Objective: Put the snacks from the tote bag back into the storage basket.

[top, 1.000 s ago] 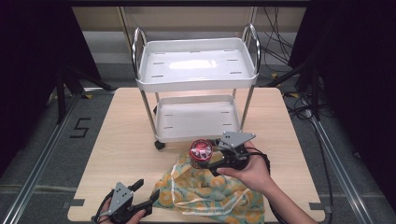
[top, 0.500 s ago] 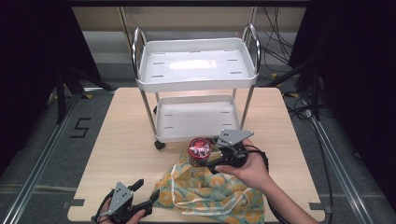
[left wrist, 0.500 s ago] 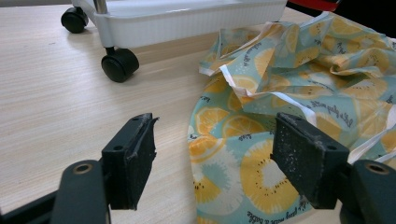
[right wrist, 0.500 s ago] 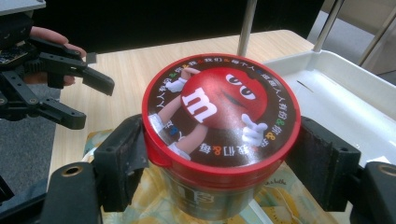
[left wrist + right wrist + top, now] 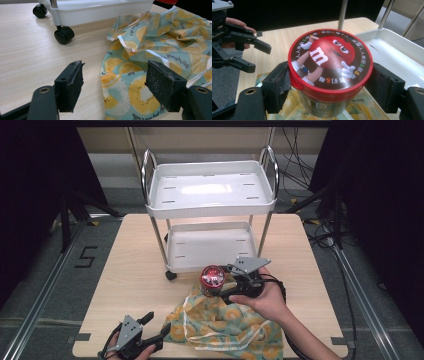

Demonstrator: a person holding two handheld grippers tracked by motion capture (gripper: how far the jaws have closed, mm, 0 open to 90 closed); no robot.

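Candy tub (image 5: 329, 72) with its red M&M's lid sits clamped between the right gripper (image 5: 220, 287) jaws, lifted over the citrus-print cloth (image 5: 225, 325), seemingly bound for the trolley (image 5: 210, 210) ahead; left gripper (image 5: 115, 87) gapes empty at the cloth's edge.

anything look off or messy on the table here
Only the cloth: it lies crumpled near the table's front edge, folds and white trim bunched up. The right gripper holds the red-lidded jar upright, nothing spilled. The cart stands square.
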